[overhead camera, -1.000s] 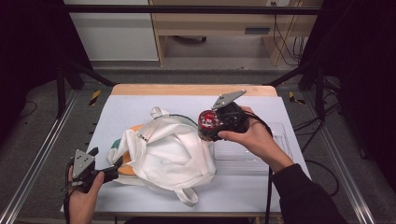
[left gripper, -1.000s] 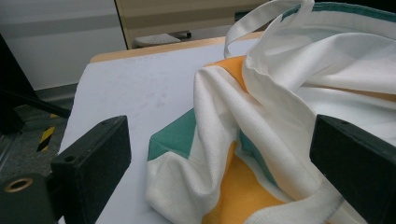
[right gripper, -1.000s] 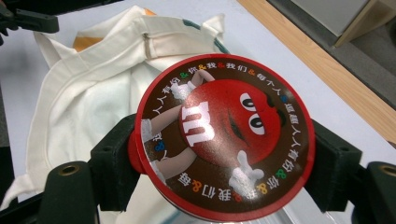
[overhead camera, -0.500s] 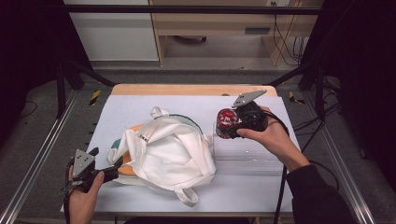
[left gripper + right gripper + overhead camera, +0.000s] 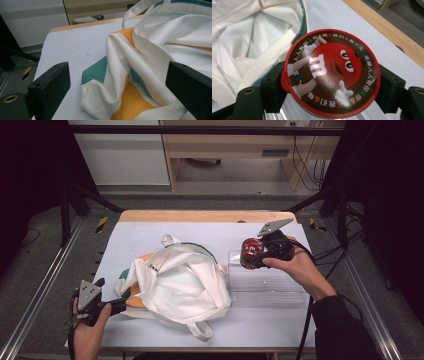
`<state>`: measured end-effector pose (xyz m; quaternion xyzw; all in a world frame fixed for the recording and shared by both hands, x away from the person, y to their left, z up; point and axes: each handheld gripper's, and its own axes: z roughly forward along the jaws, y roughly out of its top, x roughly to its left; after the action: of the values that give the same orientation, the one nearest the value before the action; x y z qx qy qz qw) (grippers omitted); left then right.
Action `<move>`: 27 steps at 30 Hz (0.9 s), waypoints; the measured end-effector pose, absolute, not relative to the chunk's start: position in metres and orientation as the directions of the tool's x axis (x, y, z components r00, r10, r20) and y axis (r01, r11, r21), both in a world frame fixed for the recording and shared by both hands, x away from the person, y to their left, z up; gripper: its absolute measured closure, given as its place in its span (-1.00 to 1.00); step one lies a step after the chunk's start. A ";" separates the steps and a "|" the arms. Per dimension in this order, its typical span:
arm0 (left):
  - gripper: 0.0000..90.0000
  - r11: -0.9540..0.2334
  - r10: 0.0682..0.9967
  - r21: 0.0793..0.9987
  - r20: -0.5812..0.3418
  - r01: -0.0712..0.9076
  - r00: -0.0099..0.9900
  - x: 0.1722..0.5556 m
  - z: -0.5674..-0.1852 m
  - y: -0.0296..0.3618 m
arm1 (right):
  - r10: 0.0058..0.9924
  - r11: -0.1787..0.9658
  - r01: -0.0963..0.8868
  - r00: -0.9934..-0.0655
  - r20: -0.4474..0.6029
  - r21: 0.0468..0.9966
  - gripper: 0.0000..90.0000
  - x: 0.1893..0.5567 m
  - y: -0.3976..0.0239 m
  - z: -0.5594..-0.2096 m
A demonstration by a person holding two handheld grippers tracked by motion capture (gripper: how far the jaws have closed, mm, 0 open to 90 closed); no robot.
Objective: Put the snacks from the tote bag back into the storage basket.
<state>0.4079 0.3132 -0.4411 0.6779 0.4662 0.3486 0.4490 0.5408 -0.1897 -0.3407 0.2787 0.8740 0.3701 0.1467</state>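
Note:
A white tote bag (image 5: 175, 282) with orange and green patches lies crumpled in the middle of the table. My left gripper (image 5: 122, 304) rests at the bag's near-left corner, open. In the left gripper view its jaws stand wide on either side of the bag's corner (image 5: 150, 62) without pressing it. My right gripper (image 5: 251, 254) is shut on a round red candy tub (image 5: 250, 248), held above the left end of a clear plastic tray (image 5: 270, 292). The tub's lid (image 5: 330, 72) with a red cartoon face fills the space between the right gripper's (image 5: 332, 85) jaws.
The table has a pale blue top (image 5: 145, 232) and a wooden far edge (image 5: 200, 215). Metal frame rails (image 5: 40, 285) run along both sides. Cables (image 5: 325, 252) trail off the right side. The bag's open mouth lies just left of the tray.
My right gripper has carried the candy tub to the right and slightly down, from over the bag's right edge to over the clear tray. The left gripper has stayed put.

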 end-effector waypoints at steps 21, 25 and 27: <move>-0.88 -0.167 0.944 0.931 0.055 0.326 0.326 0.408 -0.443 0.314 | 0.564 0.611 0.369 -0.824 -0.058 0.701 -0.45 0.552 -0.182 -0.370; -0.88 -0.168 0.943 0.929 0.055 0.328 0.328 0.408 -0.443 0.313 | 0.542 0.615 0.350 -0.839 -0.055 0.706 -0.45 0.553 -0.182 -0.375; -0.88 -0.169 0.943 0.929 0.055 0.329 0.329 0.408 -0.443 0.313 | 0.543 0.611 0.355 -0.838 -0.048 0.707 -0.45 0.552 -0.181 -0.377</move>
<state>0.4082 0.3128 -0.4430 0.6825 0.4657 0.3446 0.4456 0.5523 -0.1811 -0.3765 0.2530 0.8881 0.3611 0.1301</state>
